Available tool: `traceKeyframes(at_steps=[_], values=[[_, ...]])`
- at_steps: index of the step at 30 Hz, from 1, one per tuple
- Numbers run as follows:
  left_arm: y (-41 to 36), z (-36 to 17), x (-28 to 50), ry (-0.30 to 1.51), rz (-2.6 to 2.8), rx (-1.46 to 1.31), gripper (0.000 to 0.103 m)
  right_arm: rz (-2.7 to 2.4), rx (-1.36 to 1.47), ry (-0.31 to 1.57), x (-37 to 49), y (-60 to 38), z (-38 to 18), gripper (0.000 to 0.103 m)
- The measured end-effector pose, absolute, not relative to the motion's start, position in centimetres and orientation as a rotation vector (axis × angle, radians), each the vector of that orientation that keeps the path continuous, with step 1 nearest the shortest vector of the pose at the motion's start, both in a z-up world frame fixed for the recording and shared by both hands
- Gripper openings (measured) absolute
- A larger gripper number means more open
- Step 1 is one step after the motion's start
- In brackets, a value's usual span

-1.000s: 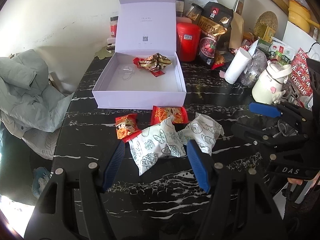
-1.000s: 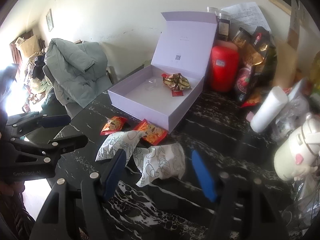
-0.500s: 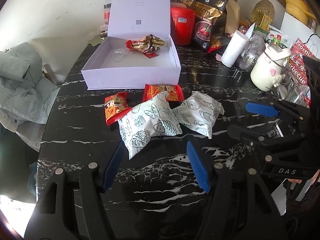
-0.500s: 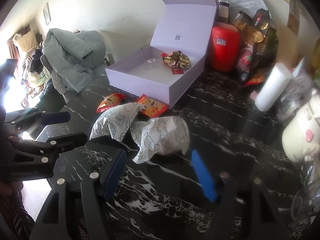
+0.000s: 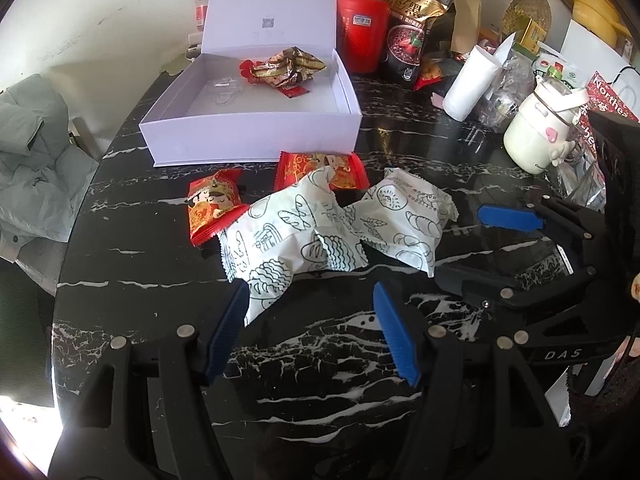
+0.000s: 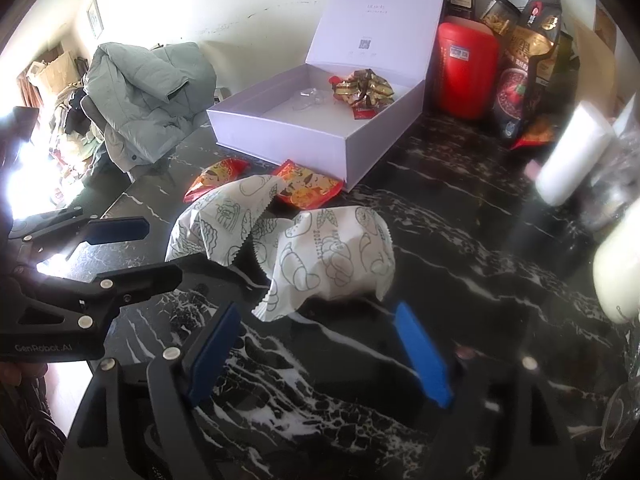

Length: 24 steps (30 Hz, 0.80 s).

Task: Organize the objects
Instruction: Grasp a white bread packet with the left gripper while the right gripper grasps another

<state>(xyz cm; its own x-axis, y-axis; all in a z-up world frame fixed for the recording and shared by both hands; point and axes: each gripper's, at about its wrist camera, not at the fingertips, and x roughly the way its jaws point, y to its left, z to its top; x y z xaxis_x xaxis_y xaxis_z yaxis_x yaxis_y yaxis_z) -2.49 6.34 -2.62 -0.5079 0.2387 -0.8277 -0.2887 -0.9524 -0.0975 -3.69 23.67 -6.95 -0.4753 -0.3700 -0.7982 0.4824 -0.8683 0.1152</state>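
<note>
On the black marble table (image 5: pixel 132 280), toward its left edge, lies a small red snack packet (image 5: pixel 212 208) printed with a gold figure. Just right of it is a white bread packet (image 5: pixel 288 240) covered in line drawings of loaves, its serrated end resting over the red packet's corner. Behind it, a second red packet (image 5: pixel 324 166) pokes out, close to the front wall of the lavender box (image 5: pixel 248 140). The box stands open toward the far edge, lid upright, with a cluster of gold-and-red wrappers (image 5: pixel 286 68) in its back part. Right of the first bread packet, and touching it, sits a second white bread packet (image 6: pixel 332 256), plump, with croissant drawings.

The left gripper (image 5: pixel 310 320) stands about half open, its blue pads on either side of the near corner of the first bread packet; the left pad is right beside the wrapper, but nothing is gripped. The right gripper (image 6: pixel 320 344) is opening its jaws wide just short of the second bread packet's near end, holding nothing. A red canister (image 5: pixel 362 36) and dark pouches crowd the far right corner.
</note>
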Motion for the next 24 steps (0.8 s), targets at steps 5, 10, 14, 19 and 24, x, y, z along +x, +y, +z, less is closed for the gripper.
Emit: traceKeyframes(at_steps=[5,10,14,19,24], values=[[6.6,-2.9,-3.9,0.081,2.473,-1.375,0.063,-2.33,1.221,0.177,-5.3,23.5,-7.1,0.094],[7.0,-3.4,-5.2,0.072,2.44,-1.395,0.063,-2.306,1.25,0.187,-7.0,23.5,-7.9,0.094],[7.3,-3.8,-5.9,0.094,2.44,-1.416,0.064,-2.288,1.27,0.19,-7.9,23.3,-8.5,0.095],[6.6,-4.3,-6.9,0.04,2.437,-1.448,0.068,-2.256,1.274,0.169,-8.9,23.0,-8.8,0.096],[6.2,-4.9,-7.7,-0.016,2.42,-1.473,0.073,-2.219,1.291,0.117,-9.7,23.0,-9.2,0.096]])
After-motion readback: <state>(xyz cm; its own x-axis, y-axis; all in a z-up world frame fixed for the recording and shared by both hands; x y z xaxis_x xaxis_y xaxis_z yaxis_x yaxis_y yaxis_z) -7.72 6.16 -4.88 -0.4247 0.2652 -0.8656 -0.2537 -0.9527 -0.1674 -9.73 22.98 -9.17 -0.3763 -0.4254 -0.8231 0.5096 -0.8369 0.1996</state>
